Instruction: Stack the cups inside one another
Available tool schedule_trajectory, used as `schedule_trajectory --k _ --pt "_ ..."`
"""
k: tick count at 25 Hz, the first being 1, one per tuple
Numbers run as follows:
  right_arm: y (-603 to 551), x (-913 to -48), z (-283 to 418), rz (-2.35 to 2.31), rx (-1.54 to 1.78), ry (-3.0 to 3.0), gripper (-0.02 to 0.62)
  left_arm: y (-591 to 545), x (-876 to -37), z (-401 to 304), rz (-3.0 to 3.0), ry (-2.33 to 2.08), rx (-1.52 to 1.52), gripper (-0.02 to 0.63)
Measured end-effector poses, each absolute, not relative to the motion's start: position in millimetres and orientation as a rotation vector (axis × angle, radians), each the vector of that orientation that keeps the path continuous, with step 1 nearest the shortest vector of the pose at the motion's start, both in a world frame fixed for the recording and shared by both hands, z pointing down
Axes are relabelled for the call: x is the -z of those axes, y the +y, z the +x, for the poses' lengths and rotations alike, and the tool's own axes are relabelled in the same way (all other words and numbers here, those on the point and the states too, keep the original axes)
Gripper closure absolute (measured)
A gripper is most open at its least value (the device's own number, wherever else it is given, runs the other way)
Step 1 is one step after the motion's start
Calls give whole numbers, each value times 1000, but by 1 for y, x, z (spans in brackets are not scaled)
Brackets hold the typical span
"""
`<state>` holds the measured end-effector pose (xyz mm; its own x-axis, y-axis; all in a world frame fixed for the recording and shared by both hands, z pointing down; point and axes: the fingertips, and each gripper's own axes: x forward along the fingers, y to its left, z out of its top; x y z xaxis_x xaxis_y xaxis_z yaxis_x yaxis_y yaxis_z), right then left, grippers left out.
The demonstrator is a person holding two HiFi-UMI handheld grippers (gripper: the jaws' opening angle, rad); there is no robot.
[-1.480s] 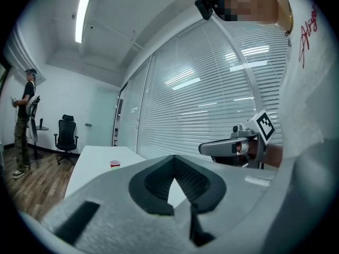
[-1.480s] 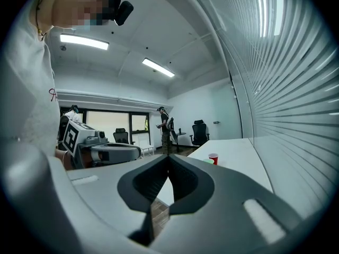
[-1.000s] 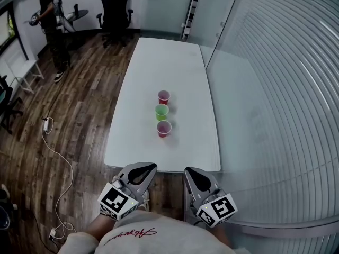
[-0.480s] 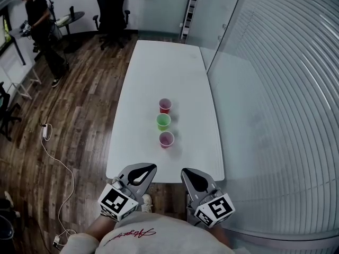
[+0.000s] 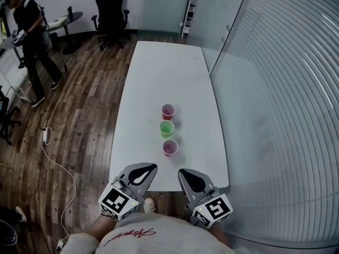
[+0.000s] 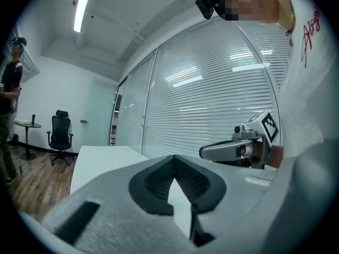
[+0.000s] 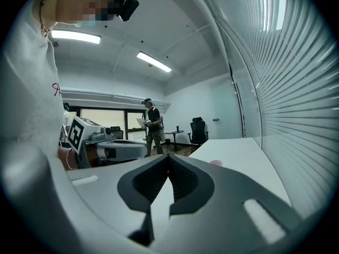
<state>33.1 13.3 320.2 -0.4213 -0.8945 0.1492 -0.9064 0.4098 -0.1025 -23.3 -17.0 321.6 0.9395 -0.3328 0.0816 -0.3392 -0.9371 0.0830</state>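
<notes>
I hold the left gripper (image 5: 143,170) and right gripper (image 5: 191,178) closed and empty short of the table (image 5: 159,73), apparently because the three cups (image 5: 167,128), standing apart in a row, await approach.

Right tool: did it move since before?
Yes. The right tool has gone forward: its tip now overlaps the near edge of the table, which it barely reached before.

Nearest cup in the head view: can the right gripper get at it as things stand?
Probably yes. Only bare table lies between the right gripper and the nearest cup, though its jaws are shut and would need opening first.
</notes>
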Motion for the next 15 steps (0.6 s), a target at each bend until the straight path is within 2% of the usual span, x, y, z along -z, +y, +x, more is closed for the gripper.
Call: schedule_trajectory --k 15 --pt "-25 -334 37 1672 -284 -2542 595 -57 -342 -23 2973 -489 -155 611"
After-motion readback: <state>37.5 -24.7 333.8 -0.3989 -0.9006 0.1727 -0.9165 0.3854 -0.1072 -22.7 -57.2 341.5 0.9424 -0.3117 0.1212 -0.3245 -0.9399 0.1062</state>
